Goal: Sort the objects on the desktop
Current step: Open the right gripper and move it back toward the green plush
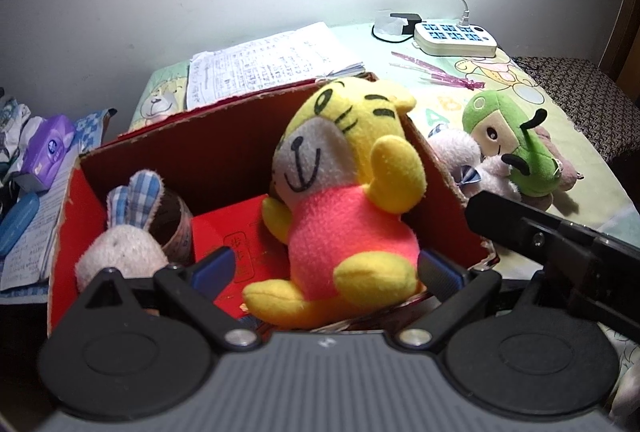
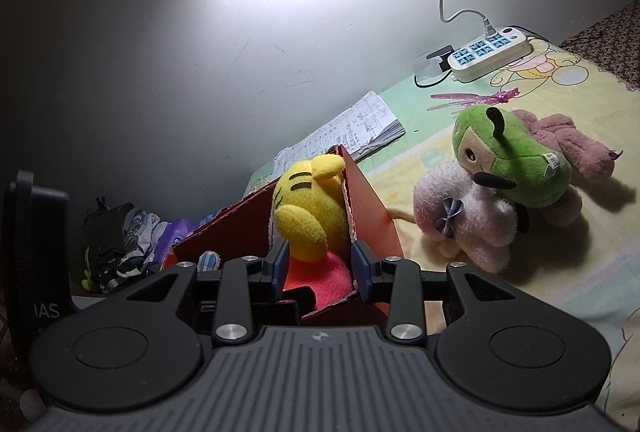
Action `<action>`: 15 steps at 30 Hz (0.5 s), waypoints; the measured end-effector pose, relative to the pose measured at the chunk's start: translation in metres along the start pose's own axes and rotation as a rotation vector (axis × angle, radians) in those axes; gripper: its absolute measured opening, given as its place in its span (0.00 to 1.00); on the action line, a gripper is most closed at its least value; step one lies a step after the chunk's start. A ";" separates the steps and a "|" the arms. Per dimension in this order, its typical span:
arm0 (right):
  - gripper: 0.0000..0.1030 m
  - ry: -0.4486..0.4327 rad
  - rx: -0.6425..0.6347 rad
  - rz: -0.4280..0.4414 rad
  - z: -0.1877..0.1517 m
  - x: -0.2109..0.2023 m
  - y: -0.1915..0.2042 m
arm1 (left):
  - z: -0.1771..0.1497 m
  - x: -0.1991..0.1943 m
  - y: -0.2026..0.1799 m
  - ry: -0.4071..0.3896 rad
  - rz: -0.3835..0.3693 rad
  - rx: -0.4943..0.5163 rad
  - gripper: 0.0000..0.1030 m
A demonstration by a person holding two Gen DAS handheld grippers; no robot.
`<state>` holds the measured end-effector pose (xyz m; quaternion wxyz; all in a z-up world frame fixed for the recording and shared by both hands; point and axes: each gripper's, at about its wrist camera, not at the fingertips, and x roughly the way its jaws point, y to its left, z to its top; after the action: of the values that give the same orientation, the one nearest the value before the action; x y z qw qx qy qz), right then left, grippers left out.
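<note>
Left wrist view: left gripper (image 1: 326, 266) jaws wide open, pads clear of the tiger plush (image 1: 340, 200) that sits between them. Not gripping. Tiger sits in the red cardboard box (image 1: 224, 152), against the right wall. Long axis runs from feet at 6 o'clock to head at 12, tilted slightly toward 1. Face points toward 10 o'clock, one yellow arm raised toward 2. Box also holds a rabbit plush (image 1: 124, 244) at 9 o'clock of the tiger, checked ears up, plus a red packet (image 1: 236, 232) flat on the box floor. Stack of written papers (image 1: 272, 64) behind the box at 12. Green plush (image 1: 508, 140) and pink plush (image 1: 464, 156) lie on the worktop (image 1: 400, 44) at 2 o'clock, outside the box. Power strip (image 1: 456, 38) farther back at 1. Purple tissue pack (image 1: 48, 148) at 9 o'clock. Black bar of the other gripper enters at 3.

Right wrist view: right gripper (image 2: 320, 264) jaws partly open, straddling the box's right wall (image 2: 368, 208). Left pad is beside the tiger's pink body (image 2: 320, 280), right pad outside the wall. Can't tell whether the pads press on anything. Tiger head (image 2: 308, 200) seen from behind, axis toward 12. Green plush (image 2: 516, 160) lies on the pink plush (image 2: 464, 220) at 2 o'clock, touching. Power strip (image 2: 488, 52) at 1.
</note>
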<state>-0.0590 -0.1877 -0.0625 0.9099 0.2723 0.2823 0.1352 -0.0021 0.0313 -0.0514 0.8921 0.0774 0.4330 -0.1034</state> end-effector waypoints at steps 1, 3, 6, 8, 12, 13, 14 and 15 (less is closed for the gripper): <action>0.36 0.002 0.000 0.007 0.001 0.000 -0.001 | 0.001 -0.001 -0.002 0.002 -0.003 0.000 0.95; 0.36 0.008 0.000 0.020 0.003 -0.001 -0.005 | 0.004 -0.003 -0.005 0.013 -0.020 -0.011 0.94; 0.36 0.012 0.008 0.031 0.010 -0.005 -0.015 | 0.008 -0.008 -0.013 0.011 -0.036 -0.023 0.94; 0.36 0.007 0.017 0.036 0.015 -0.010 -0.024 | 0.010 -0.012 -0.023 0.001 -0.041 -0.012 0.94; 0.39 0.000 0.048 0.035 0.024 -0.020 -0.047 | 0.015 -0.019 -0.046 -0.022 -0.047 0.007 0.94; 0.40 -0.001 0.057 0.032 0.027 -0.022 -0.054 | 0.017 -0.020 -0.053 -0.027 -0.052 0.015 0.94; 0.40 -0.003 0.064 0.028 0.030 -0.025 -0.061 | 0.019 -0.021 -0.059 -0.032 -0.059 0.025 0.94; 0.40 -0.007 0.070 0.021 0.032 -0.028 -0.068 | 0.020 -0.022 -0.065 -0.037 -0.067 0.032 0.94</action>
<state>-0.0566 -0.2679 -0.0666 0.8992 0.3074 0.2809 0.1338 -0.0165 -0.0335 -0.0252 0.8947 0.0752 0.4169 -0.1414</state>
